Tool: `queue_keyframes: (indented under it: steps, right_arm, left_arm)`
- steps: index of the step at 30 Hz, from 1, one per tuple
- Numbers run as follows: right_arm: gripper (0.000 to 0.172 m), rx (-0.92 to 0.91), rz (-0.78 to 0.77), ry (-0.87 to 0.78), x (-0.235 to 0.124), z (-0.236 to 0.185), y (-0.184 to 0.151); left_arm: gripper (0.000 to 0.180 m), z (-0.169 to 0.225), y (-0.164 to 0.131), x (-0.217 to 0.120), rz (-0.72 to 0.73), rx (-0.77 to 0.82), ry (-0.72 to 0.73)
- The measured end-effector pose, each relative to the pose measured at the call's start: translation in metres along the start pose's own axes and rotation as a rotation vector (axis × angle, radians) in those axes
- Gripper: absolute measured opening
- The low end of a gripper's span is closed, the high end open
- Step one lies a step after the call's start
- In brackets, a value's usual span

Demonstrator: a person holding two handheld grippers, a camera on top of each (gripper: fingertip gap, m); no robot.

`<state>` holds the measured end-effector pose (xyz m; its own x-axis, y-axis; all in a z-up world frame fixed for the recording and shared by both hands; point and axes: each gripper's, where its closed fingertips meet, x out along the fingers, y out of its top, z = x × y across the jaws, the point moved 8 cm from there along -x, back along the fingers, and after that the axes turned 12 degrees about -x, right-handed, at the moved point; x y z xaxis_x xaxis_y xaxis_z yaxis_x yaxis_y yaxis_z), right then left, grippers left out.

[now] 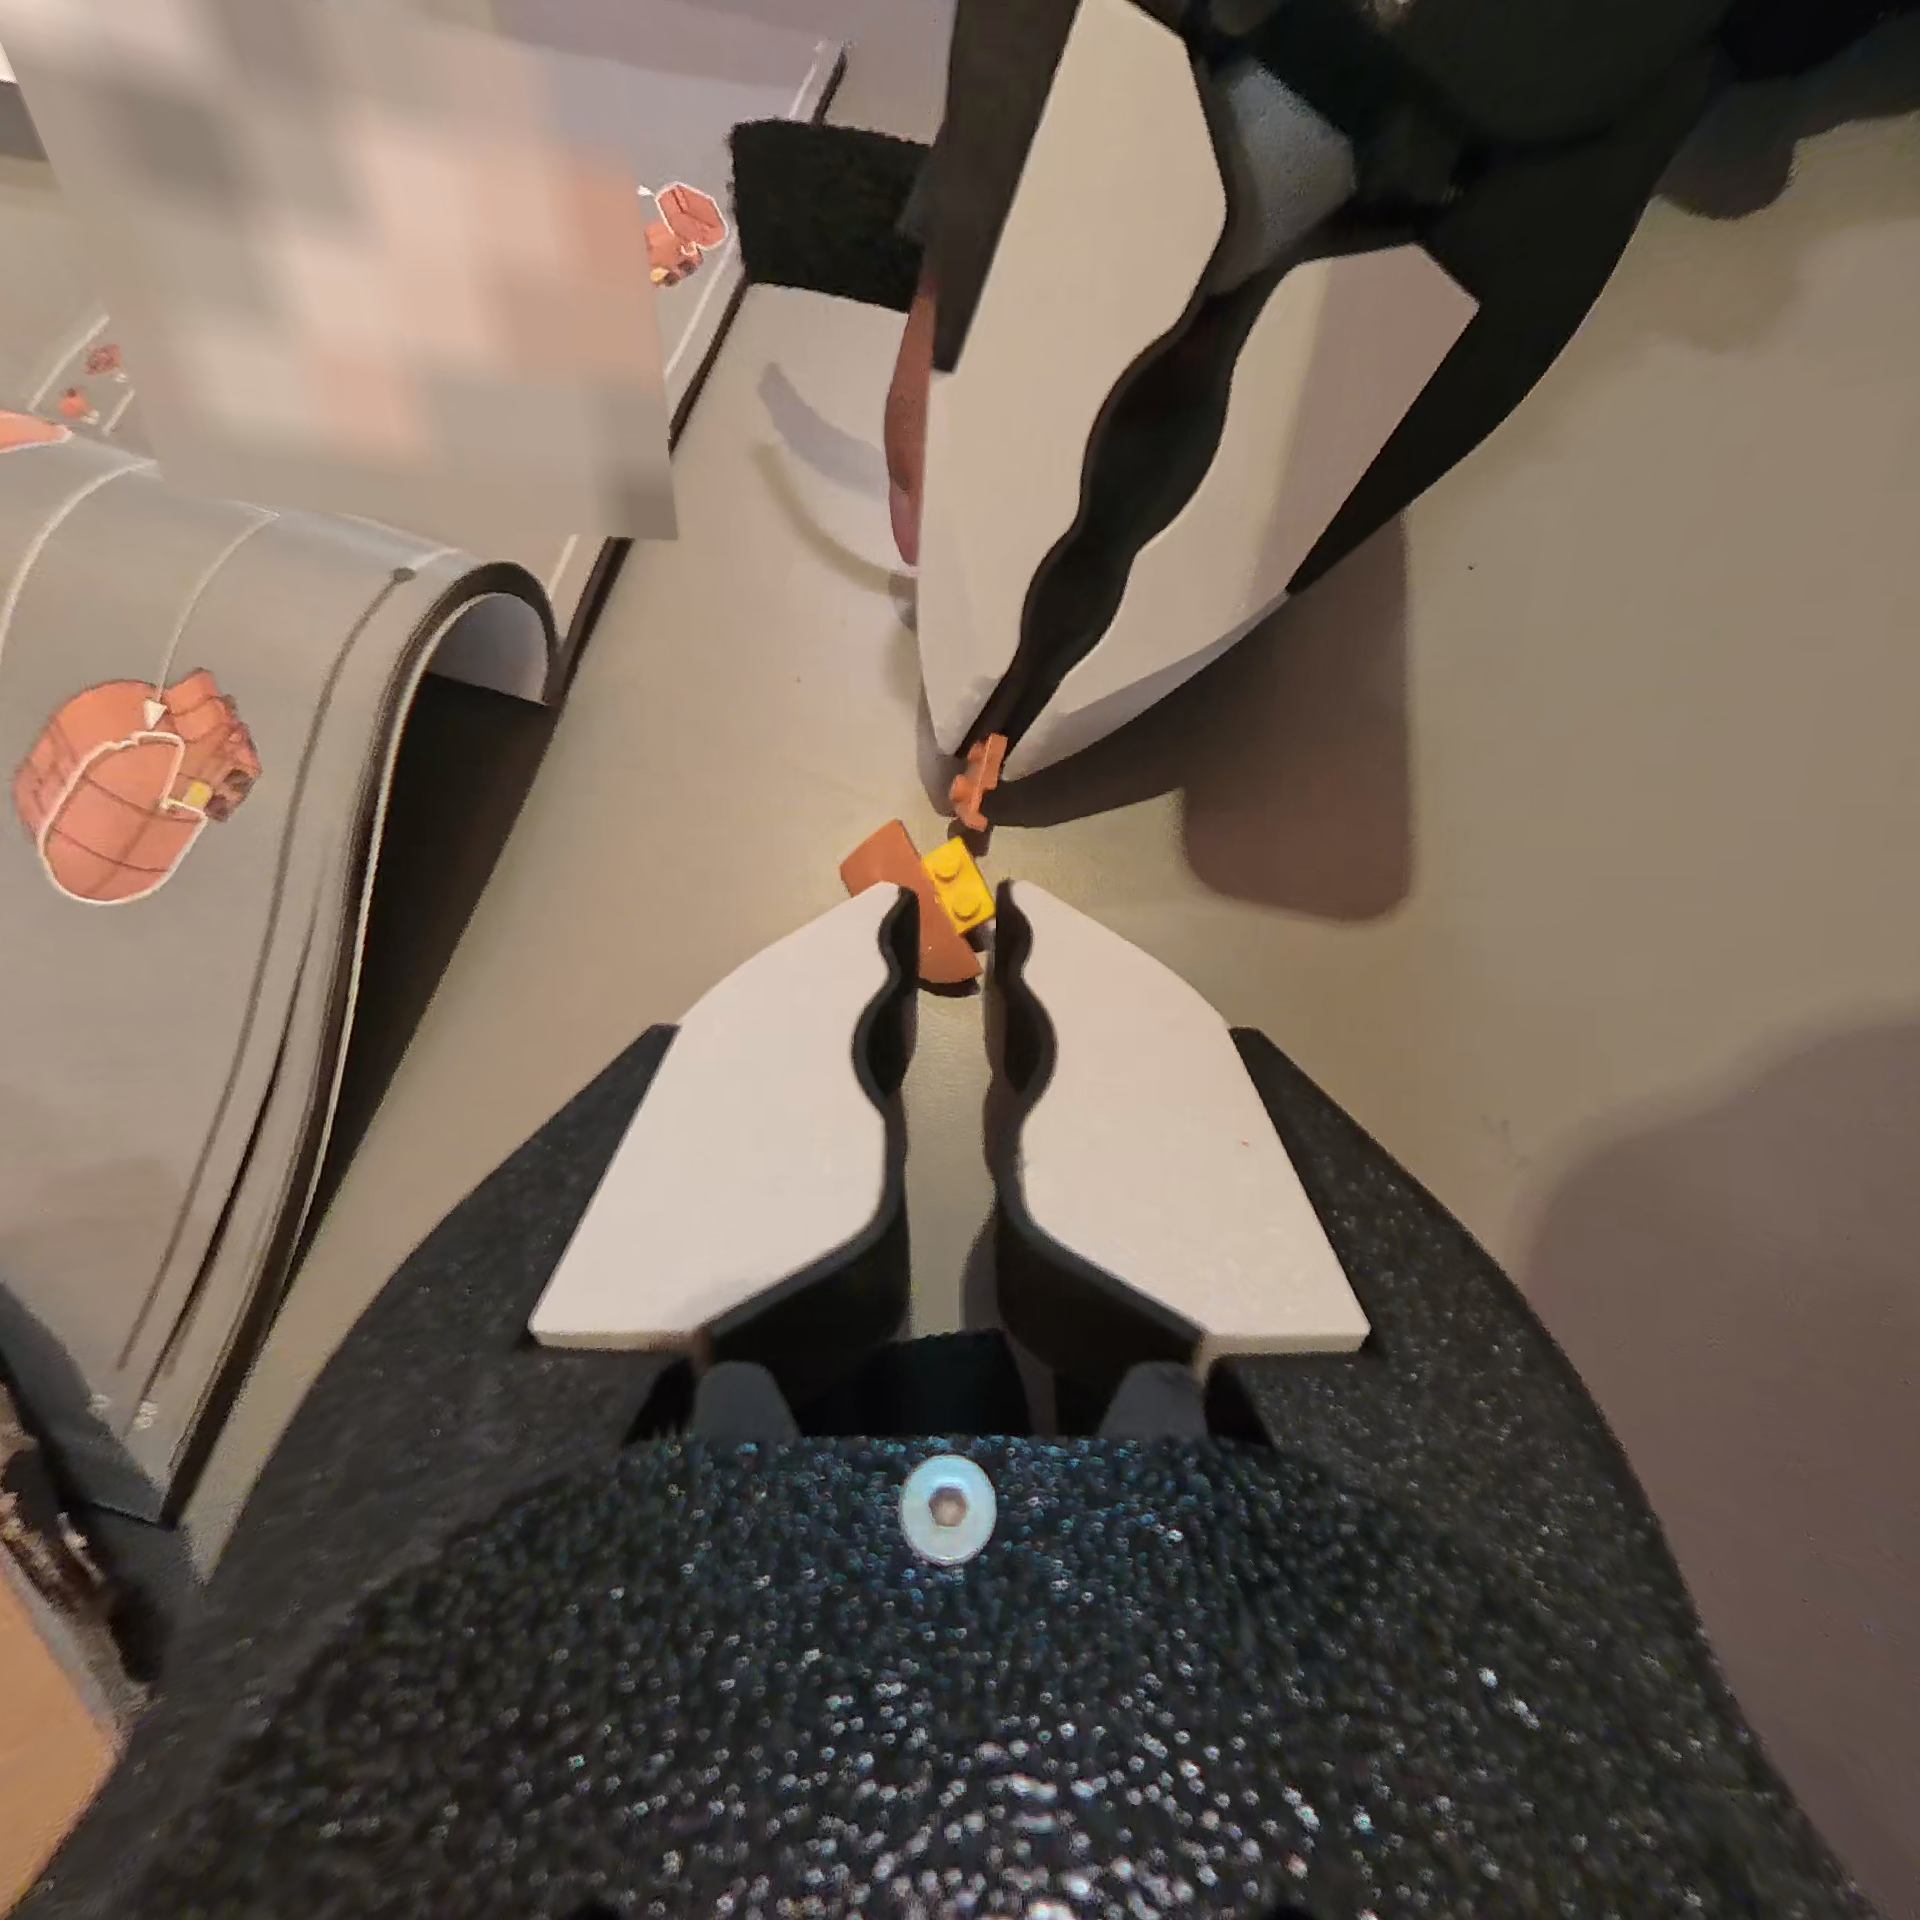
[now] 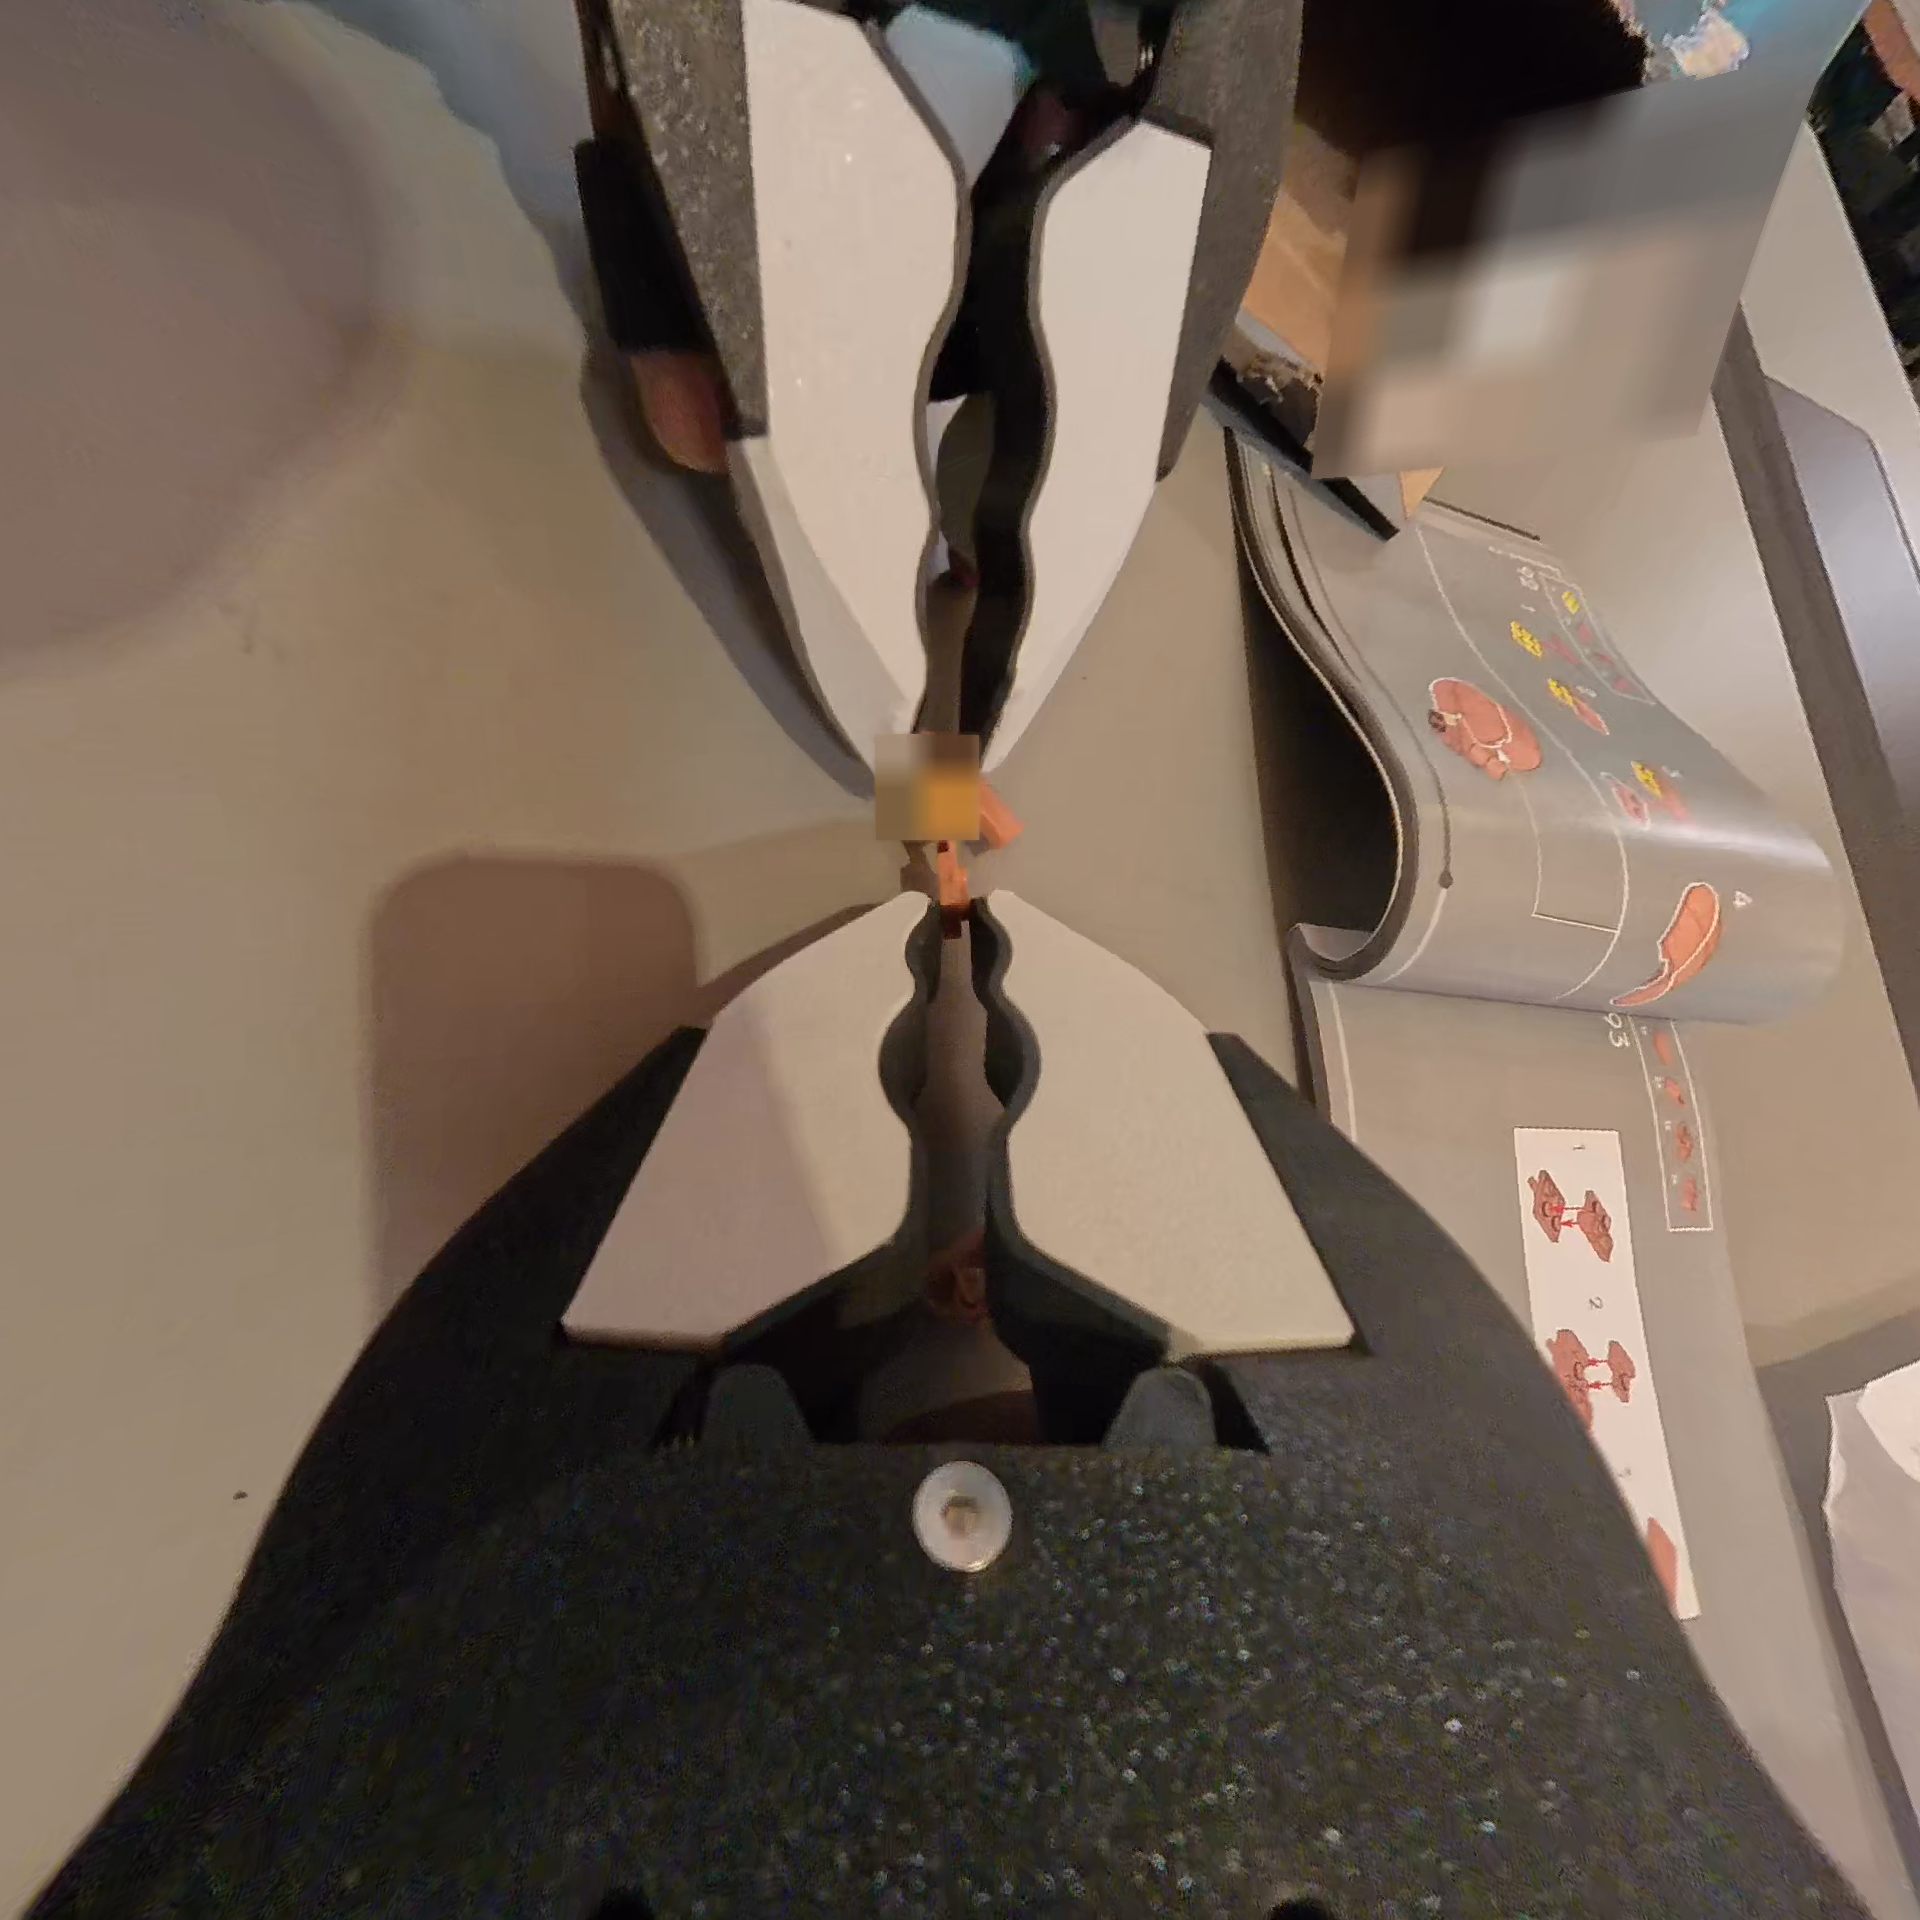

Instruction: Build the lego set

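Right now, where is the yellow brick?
In the left wrist view, the yellow brick sits between the left gripper fingertips, joined to a brown curved piece, just below the small orange piece in the right gripper.

A hobby or desk corner indoors, set up for building with toy bricks, though whether in a home or an office cannot be told. A plain pale tabletop (image 1: 1558, 727) fills most of both views under warm indoor light. An open instruction booklet (image 2: 1621, 831) with grey pages lies along one side, its pages curling up, printed with step drawings of a reddish-brown brick model. Small loose toy bricks (image 1: 940, 894), brown and yellow, sit on the table. A brown cardboard box (image 2: 1299, 270) stands beyond the booklet, and white paper (image 2: 1870, 1507) lies at the table's edge.
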<state>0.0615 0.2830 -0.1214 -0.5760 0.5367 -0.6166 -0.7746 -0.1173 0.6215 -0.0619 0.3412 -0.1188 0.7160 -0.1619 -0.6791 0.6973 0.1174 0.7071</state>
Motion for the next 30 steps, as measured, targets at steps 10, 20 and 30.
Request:
queue_keyframes:
  steps: [10, 20, 30]
  right_arm:
    - [0.005, -0.164, -0.046, -0.097, 0.004, -0.002, 0.004]
    - [0.005, -0.200, -0.029, -0.094, 0.009, -0.002, 0.008]
    - [0.005, -0.197, -0.066, -0.125, 0.004, -0.002, 0.003]
  left_arm:
    - [0.009, -0.003, 0.001, -0.002, 0.033, -0.056, -0.065]
    - [0.000, -0.001, 0.000, -0.001, 0.022, -0.028, -0.076]
    - [0.032, -0.001, 0.000, 0.008, -0.036, 0.034, 0.129]
